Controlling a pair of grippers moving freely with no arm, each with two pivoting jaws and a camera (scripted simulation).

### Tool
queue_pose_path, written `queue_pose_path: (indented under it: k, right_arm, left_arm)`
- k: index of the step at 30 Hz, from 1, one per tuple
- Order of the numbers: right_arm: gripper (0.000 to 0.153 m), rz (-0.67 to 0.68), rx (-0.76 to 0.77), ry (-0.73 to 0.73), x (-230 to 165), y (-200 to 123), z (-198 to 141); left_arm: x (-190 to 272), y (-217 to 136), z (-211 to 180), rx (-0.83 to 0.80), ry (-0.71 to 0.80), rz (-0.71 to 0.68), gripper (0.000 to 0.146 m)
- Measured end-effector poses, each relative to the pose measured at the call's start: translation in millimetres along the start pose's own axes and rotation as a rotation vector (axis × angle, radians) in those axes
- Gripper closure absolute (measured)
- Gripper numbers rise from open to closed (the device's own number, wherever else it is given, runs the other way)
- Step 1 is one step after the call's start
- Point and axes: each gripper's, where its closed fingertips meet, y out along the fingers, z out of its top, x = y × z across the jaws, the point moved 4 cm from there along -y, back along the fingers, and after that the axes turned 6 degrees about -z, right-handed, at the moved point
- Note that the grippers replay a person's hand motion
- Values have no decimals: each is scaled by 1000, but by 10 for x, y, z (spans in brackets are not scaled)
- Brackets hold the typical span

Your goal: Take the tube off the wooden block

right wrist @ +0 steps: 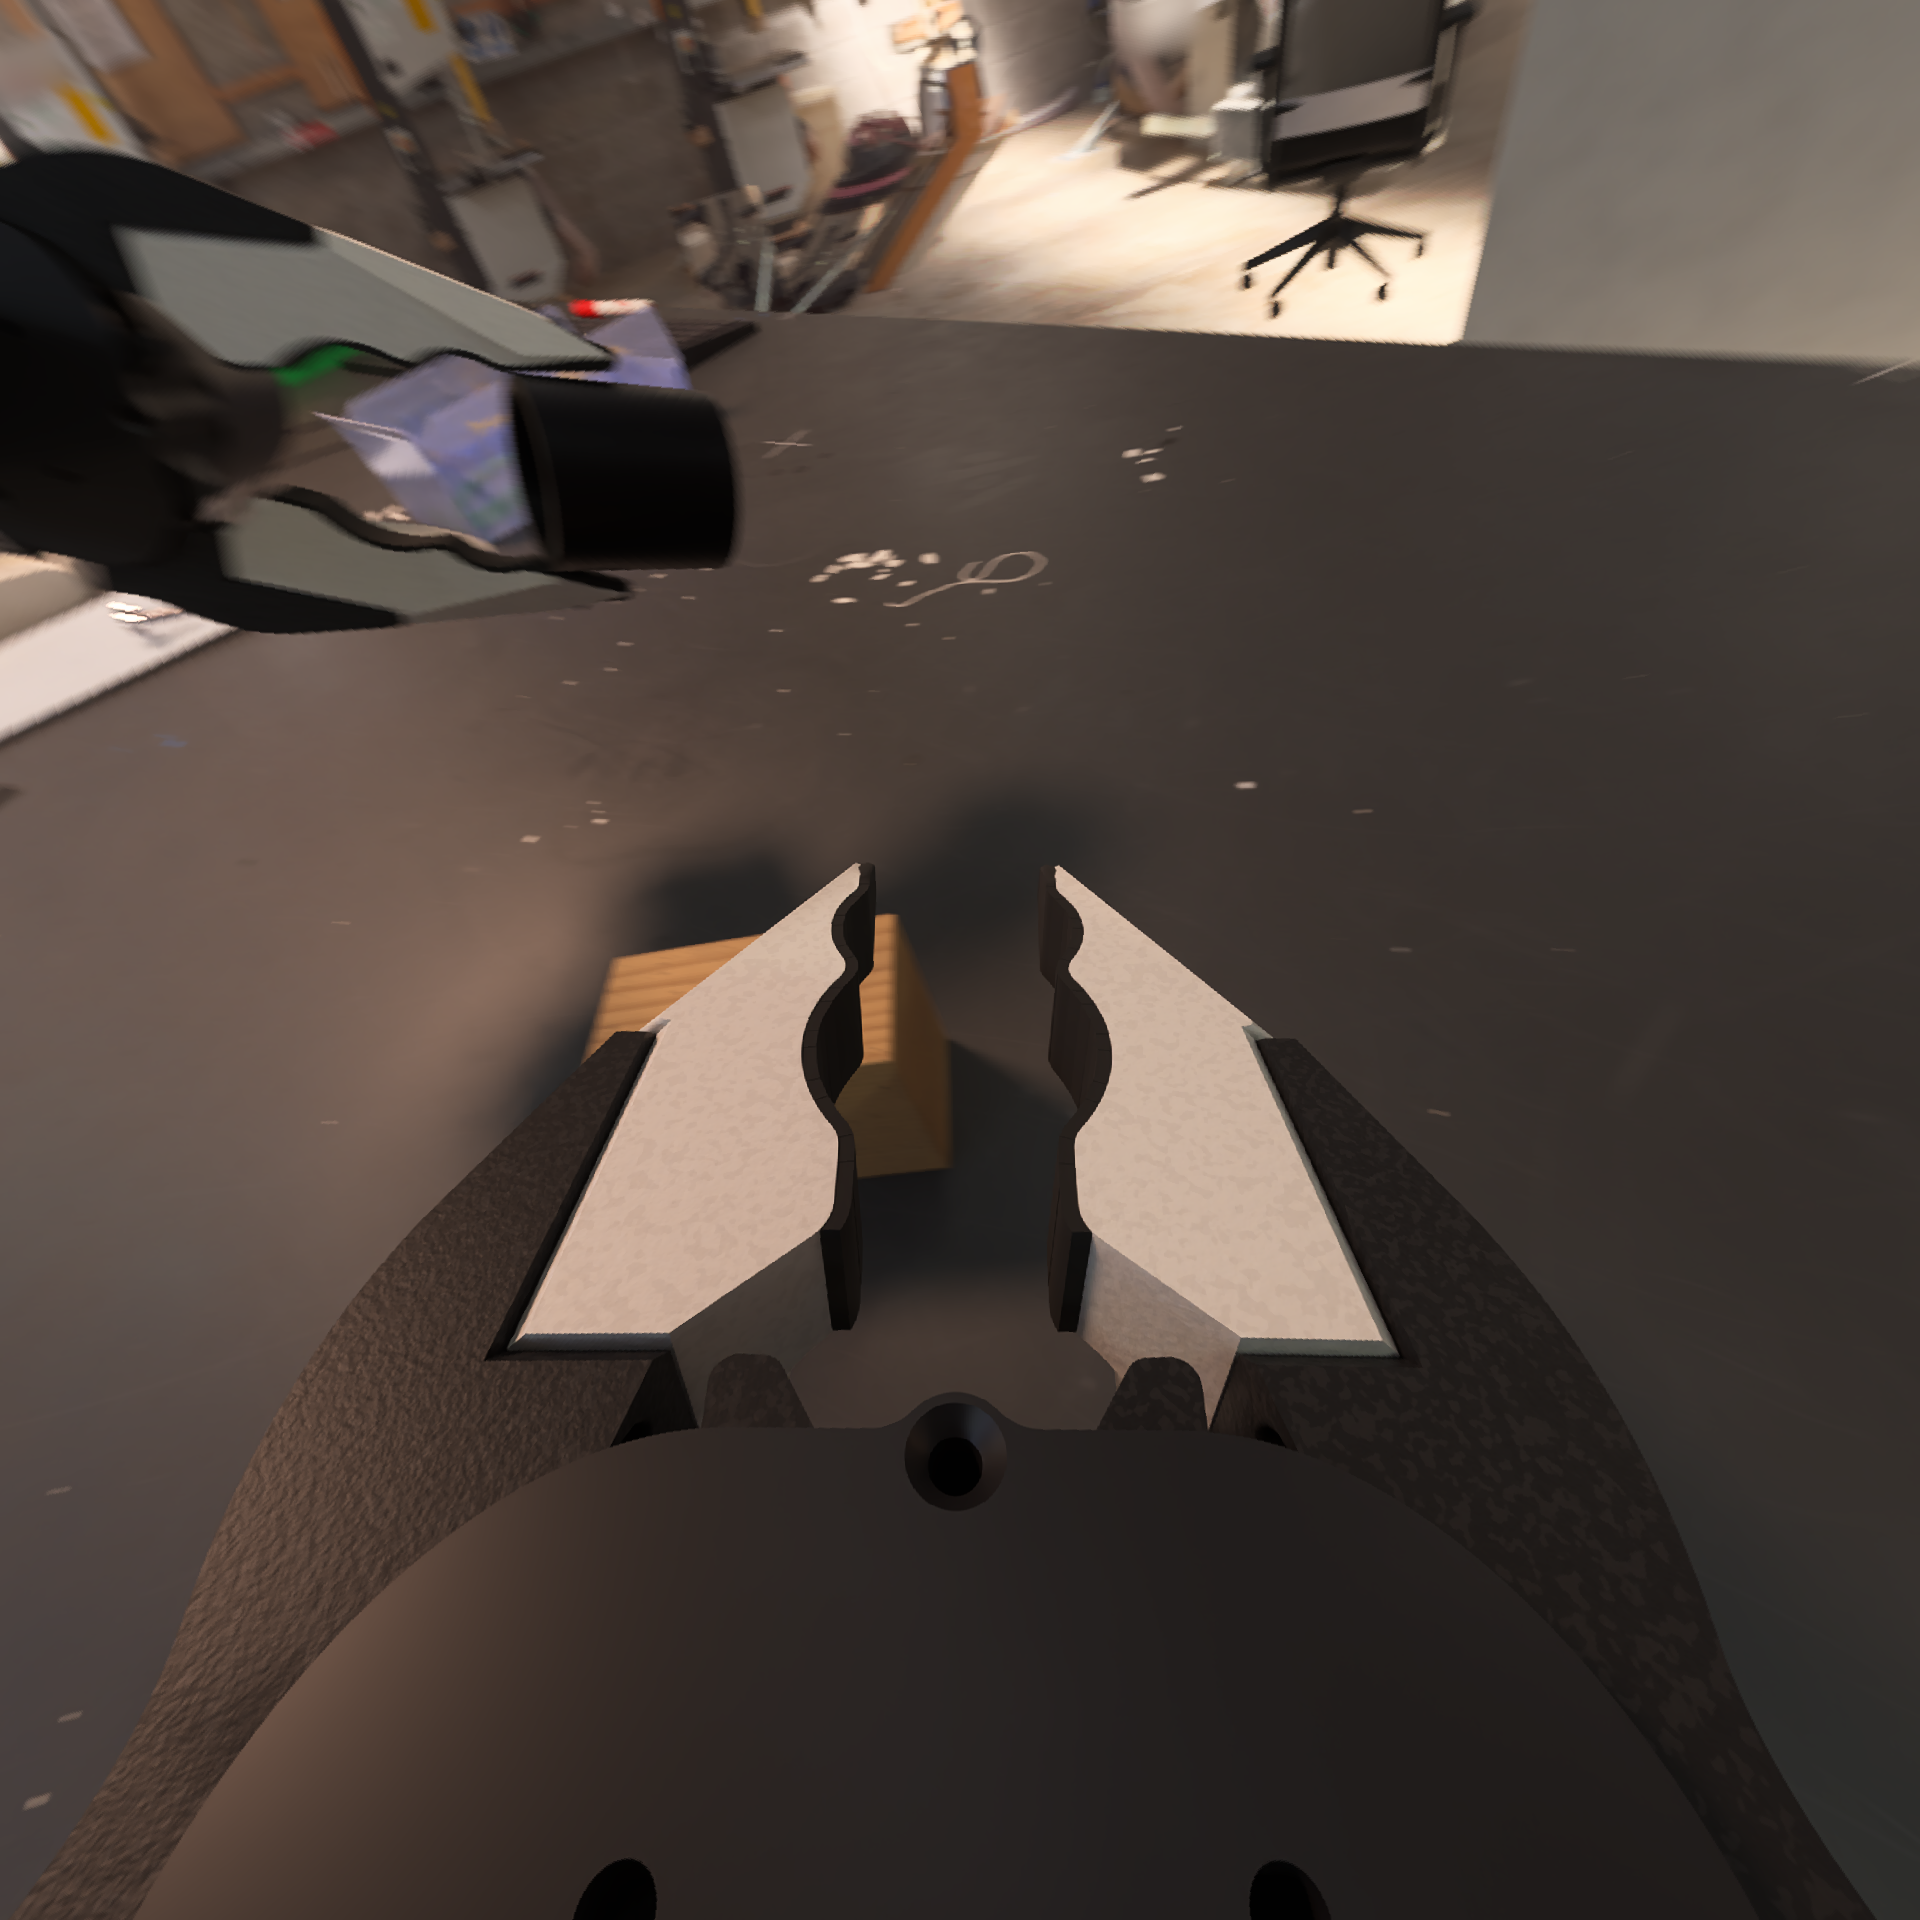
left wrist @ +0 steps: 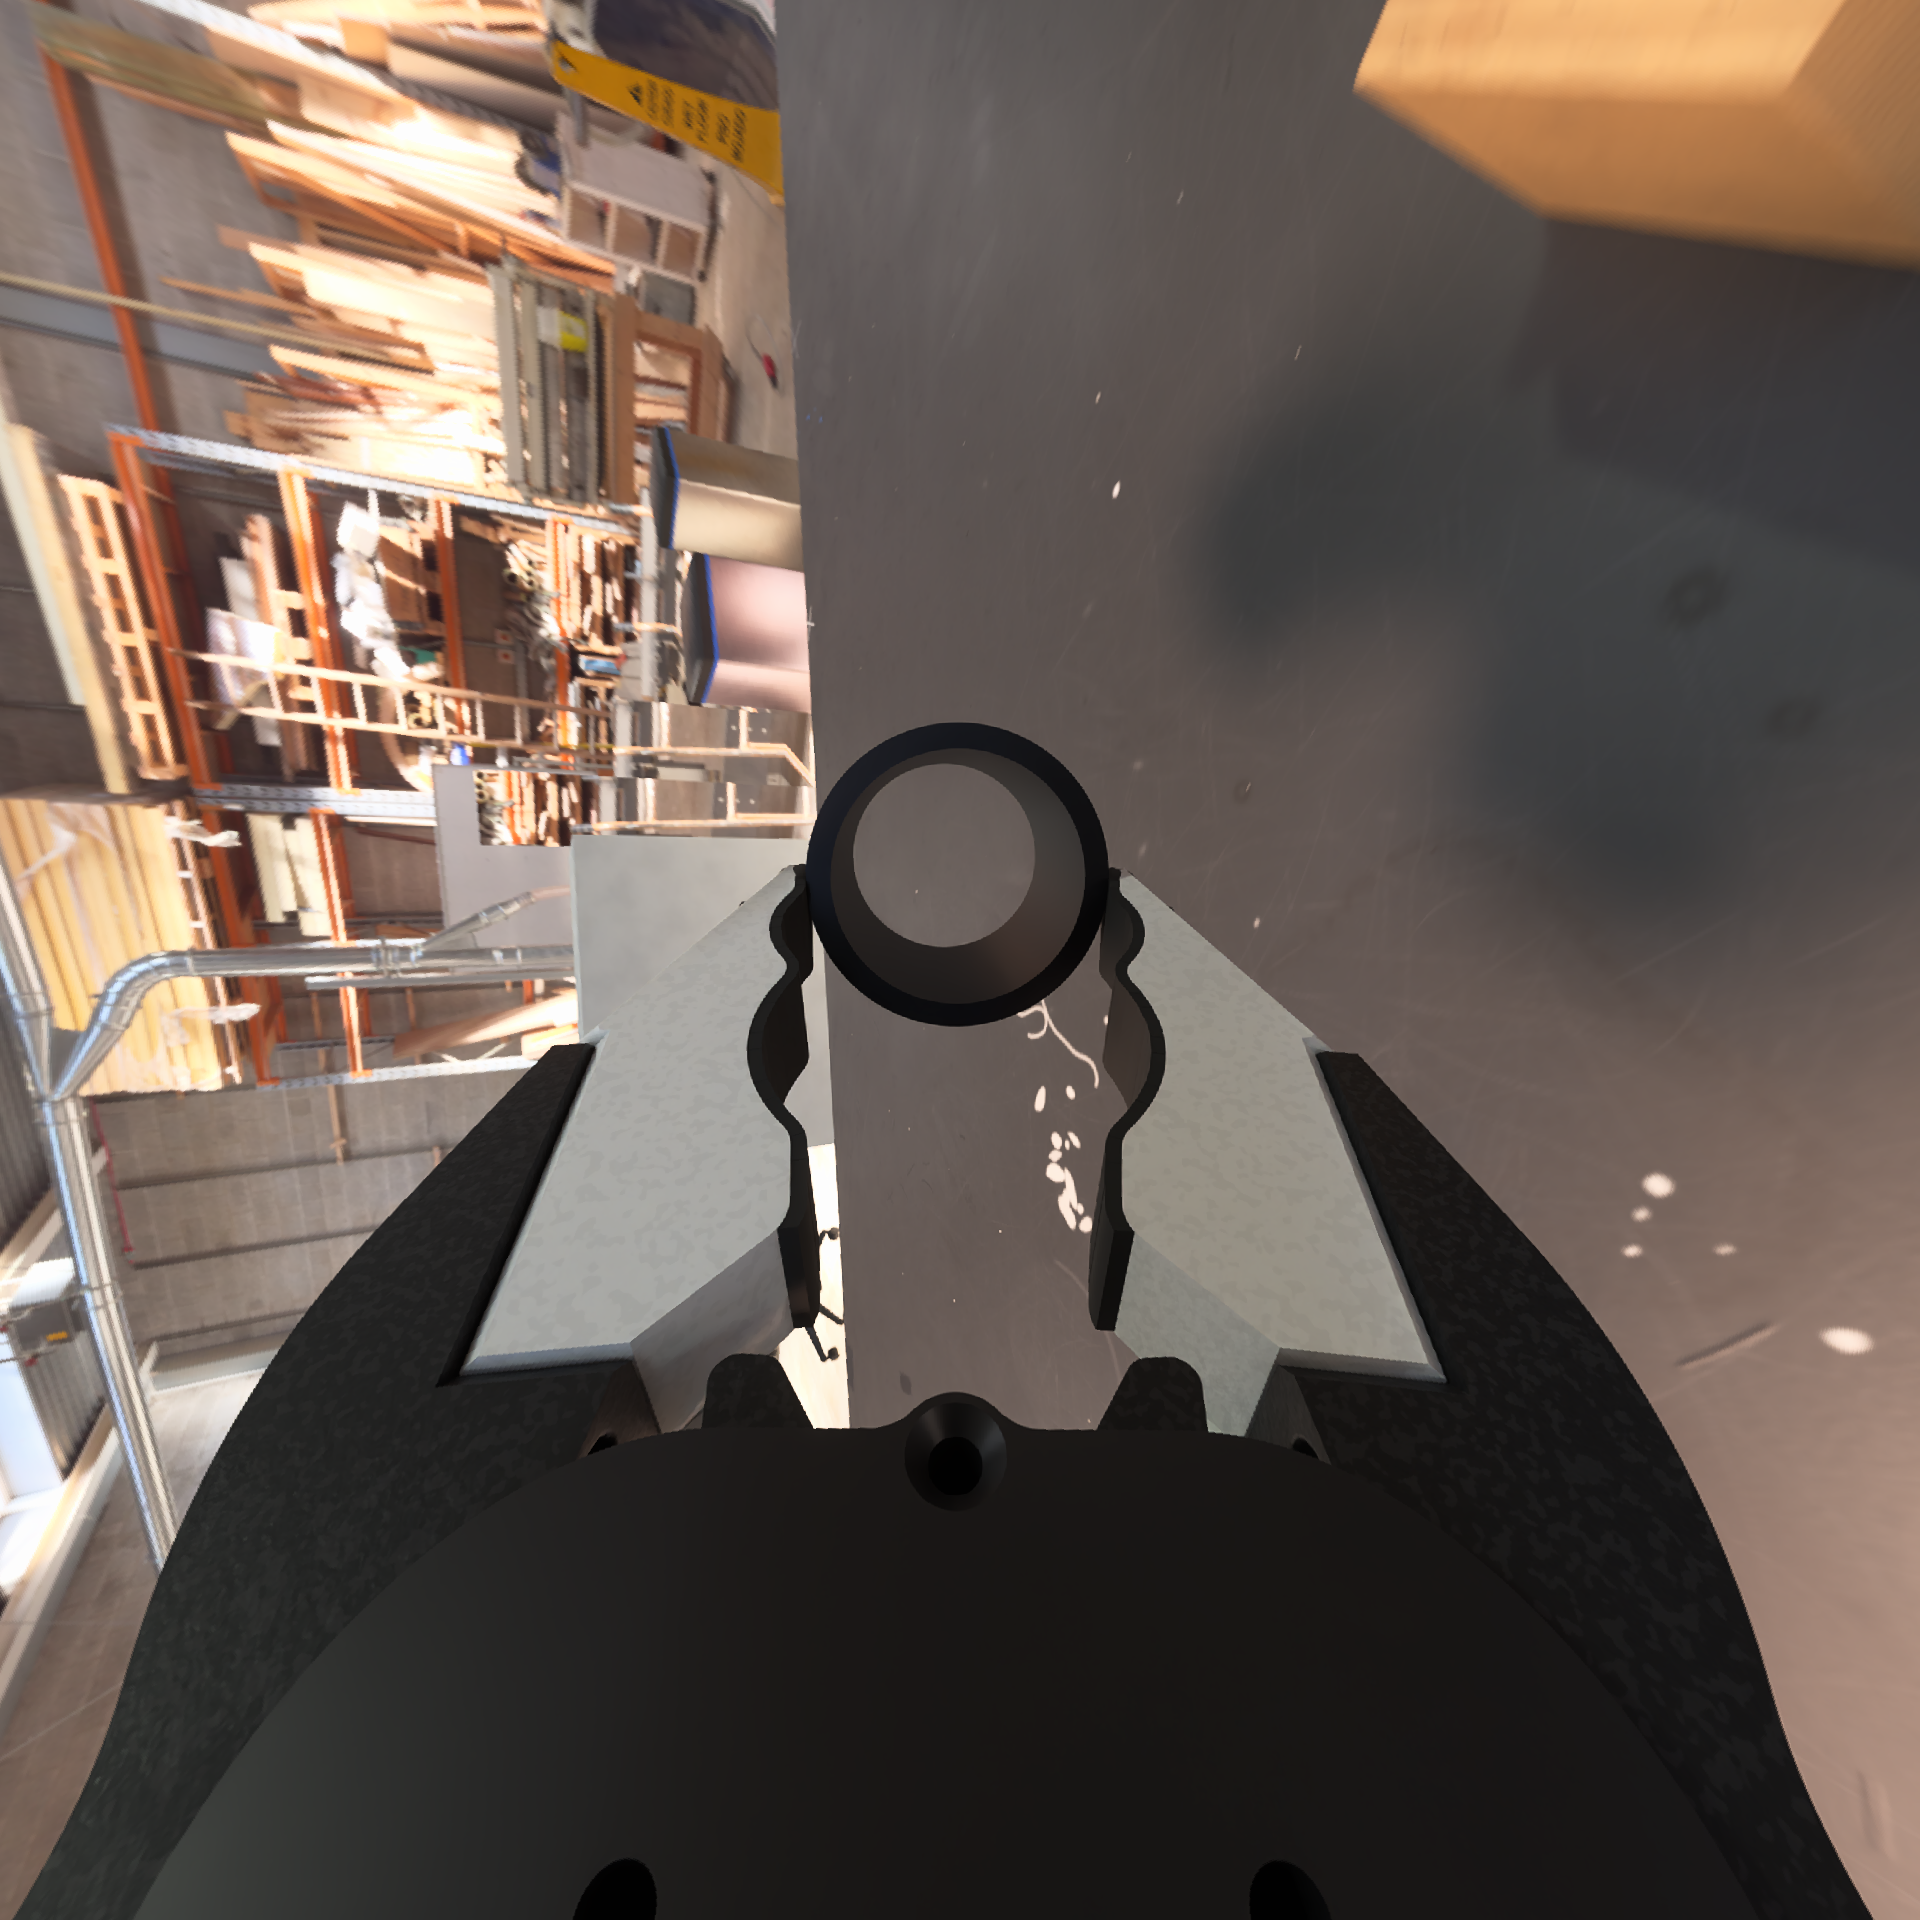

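My left gripper (left wrist: 956, 883) is shut on the black tube (left wrist: 956, 875), which I see end-on between the fingertips, its bore open toward me. In the right wrist view the left gripper (right wrist: 582, 468) holds the tube (right wrist: 623, 480) in the air at the upper left, well above the table and apart from the block. The wooden block (right wrist: 894, 1049) rests on the dark table, partly hidden behind my right gripper's left finger. It also shows in the left wrist view (left wrist: 1662, 114) at the top right. My right gripper (right wrist: 958, 883) is open and empty, just above the block.
The dark grey table (right wrist: 1351, 675) has pale specks and scratches. Its far edge runs across the right wrist view. A bluish box (right wrist: 457, 457) shows behind the held tube. An office chair (right wrist: 1335, 234) and workshop shelves stand beyond the table.
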Motion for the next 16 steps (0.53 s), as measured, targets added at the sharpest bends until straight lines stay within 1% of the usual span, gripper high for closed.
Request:
queue_pose_path:
  k: [5, 7, 9, 12, 16]
  right_arm:
    - [119, 203, -39, 164, -266, 224, -67]
    - [116, 261, -68, 229, -311, 321, -101]
    - [113, 305, -97, 263, -341, 397, -132]
    - [110, 287, -97, 229, -358, 491, -148]
    - [108, 236, -117, 98, -361, 713, -130]
  left_arm:
    - [47, 192, -528, 116, -27, 35, 90]
    - [77, 327, -673, 159, -30, 26, 90]
    - [91, 452, -778, 176, -16, 27, 90]
    - [125, 484, -893, 216, -56, -20, 90]
    - [264, 335, -1032, 290, -44, -68, 90]
